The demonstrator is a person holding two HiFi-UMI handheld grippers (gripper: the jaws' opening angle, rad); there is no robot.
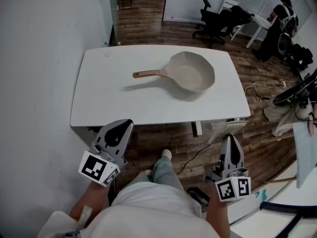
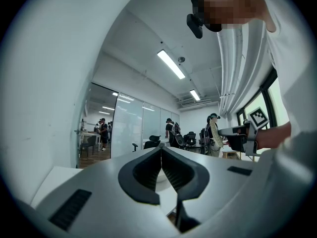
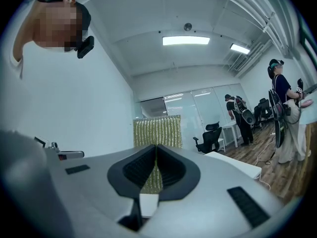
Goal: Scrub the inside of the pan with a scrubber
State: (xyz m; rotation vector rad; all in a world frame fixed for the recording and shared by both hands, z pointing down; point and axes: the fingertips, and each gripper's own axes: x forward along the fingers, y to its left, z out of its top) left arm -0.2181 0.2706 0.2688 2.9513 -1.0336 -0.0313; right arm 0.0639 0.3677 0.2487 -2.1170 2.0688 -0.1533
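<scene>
— Looking down on the white desk, standing short of its near edge. Carrying just the pan, right of the middle, well ahead of both grippers.

— Lying with the bowl up and the handle pointing left, so running its long axis across the desk, not toward the body.

— Holding the left gripper low before the near edge, roughly in line with the handle's end. Pressing its jaws together on nothing.

— Pinching the scrubber in the right gripper; clamping the jaws on the lower part of that yellow-green mesh, leaving the rest sticking out past the tips.

— Judging the right side nearer the bowl, then, and the left nearer the handle.

— Agreeing. Probably calling for a reach forward and slightly left with the scrubber, over the rim and down inside. Possibly steadying the handle with the left, though needing open jaws for that.
</scene>
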